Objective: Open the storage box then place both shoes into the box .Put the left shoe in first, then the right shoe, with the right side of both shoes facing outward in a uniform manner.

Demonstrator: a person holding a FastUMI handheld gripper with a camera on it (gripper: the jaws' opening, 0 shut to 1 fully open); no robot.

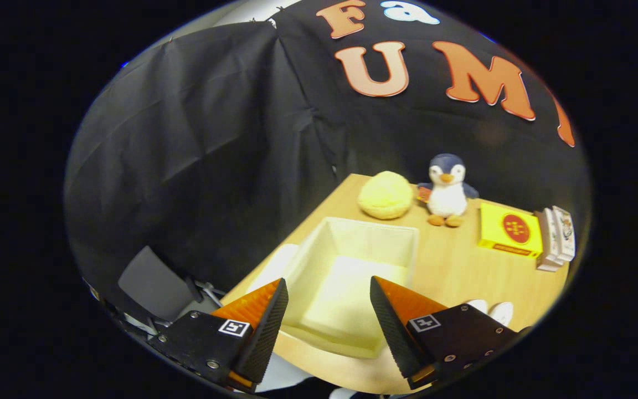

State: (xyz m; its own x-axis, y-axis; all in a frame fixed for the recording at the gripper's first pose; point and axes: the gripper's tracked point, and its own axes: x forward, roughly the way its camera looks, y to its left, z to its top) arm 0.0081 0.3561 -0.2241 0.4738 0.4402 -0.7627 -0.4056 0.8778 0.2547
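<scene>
Hovering above the near edge of the worktop [452, 266], gripper [329, 307] spread wide, nothing between its fingers, nothing touched. Storage box [352, 244] sits just ahead of and partly between the fingers: pale cream, rectangular, lid off, inside bare. Flat white piece [274, 266] lies against the box's left side, possibly the lid, can't confirm. White rounded shapes [493, 310] peek out just behind the right finger at the near right of the worktop, likely shoe parts, too hidden to tell which shoe or how they face. Beyond the box, far side of the worktop: fluffy yellow plush ball [385, 194], then a penguin plush [446, 191] standing upright just to its right, the two nearly touching. Further right, a yellow box with a red round mark [510, 230] lies flat, and a small white stack of cartons [557, 235] stands just beside it at the far right edge. Black cloth wall [214, 138] behind everything. Grey chair [153, 288] off the worktop's left side, low, near the left finger.
</scene>
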